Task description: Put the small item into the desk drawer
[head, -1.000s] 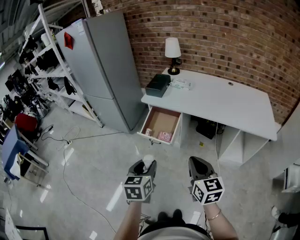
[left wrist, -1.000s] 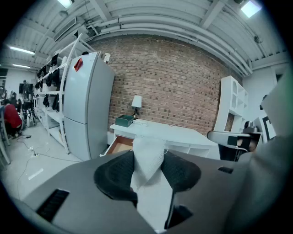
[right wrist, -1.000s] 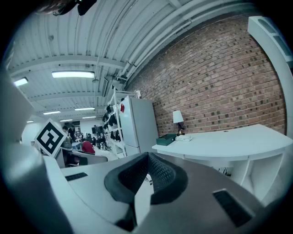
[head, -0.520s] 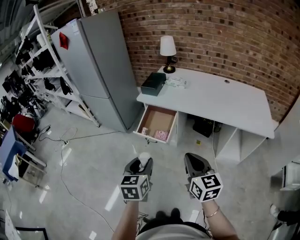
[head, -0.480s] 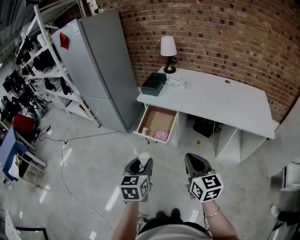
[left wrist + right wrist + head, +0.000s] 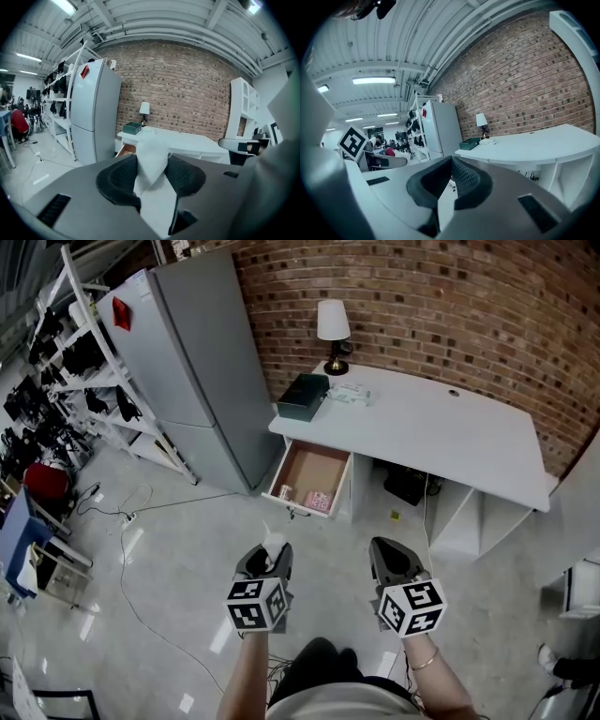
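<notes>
Our left tongs (image 6: 151, 160) grip the small white item (image 6: 150, 151). Our right tongs (image 6: 451, 164) are clenched on nothing. The open brown wooden drawer (image 6: 314, 468) is far ahead, under the white worktop (image 6: 450, 437).

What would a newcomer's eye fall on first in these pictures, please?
The open drawer at the left end of the white desk, against the brick wall, draws the eye first. Next comes the tall grey fridge left of the desk. Nearest, the left tongs grip a small white item.
</notes>
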`<state>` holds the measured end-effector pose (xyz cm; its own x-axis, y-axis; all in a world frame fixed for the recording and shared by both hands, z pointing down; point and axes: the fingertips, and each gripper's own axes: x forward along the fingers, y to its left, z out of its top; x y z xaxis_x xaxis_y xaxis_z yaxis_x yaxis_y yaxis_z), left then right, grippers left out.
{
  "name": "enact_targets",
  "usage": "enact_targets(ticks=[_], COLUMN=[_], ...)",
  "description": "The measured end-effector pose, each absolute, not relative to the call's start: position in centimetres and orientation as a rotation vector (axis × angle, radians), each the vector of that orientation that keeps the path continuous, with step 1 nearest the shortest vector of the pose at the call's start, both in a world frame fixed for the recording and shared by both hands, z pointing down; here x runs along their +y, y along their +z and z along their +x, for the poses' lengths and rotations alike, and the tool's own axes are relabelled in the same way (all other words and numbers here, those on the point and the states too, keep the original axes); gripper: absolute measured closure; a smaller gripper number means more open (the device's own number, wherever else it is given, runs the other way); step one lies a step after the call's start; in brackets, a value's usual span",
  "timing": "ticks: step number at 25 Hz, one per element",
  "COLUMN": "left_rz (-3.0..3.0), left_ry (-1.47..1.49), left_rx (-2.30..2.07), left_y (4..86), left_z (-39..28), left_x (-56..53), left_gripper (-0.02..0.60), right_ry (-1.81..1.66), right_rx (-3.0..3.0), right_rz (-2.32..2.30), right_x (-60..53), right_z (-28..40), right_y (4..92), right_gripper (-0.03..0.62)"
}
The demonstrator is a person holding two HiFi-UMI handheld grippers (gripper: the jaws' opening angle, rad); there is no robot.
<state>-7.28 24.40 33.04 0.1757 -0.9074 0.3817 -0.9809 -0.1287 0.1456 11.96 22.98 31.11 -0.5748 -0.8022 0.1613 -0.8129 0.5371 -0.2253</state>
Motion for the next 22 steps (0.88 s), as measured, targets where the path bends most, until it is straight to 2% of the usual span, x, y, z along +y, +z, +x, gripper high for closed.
enact_targets(ticks=[10,22], left_rz=[2.096,2.104], left_ry=[0.297,0.313], left_rx=[-1.798,-1.758], left_y=[34.0,35.2], left_z=[-9.3,-16.2], left_x=[18.9,2.0], left_gripper=[0.387,0.387], right_ry=[0.471,0.449], right_rx=[-2.709,-2.646], right_rz=[1.442,1.476], right_x=[17.3,1.0], right_z=[10.5,3.5], right_y=[31.8,32.0], right_gripper=[0.588,0.588])
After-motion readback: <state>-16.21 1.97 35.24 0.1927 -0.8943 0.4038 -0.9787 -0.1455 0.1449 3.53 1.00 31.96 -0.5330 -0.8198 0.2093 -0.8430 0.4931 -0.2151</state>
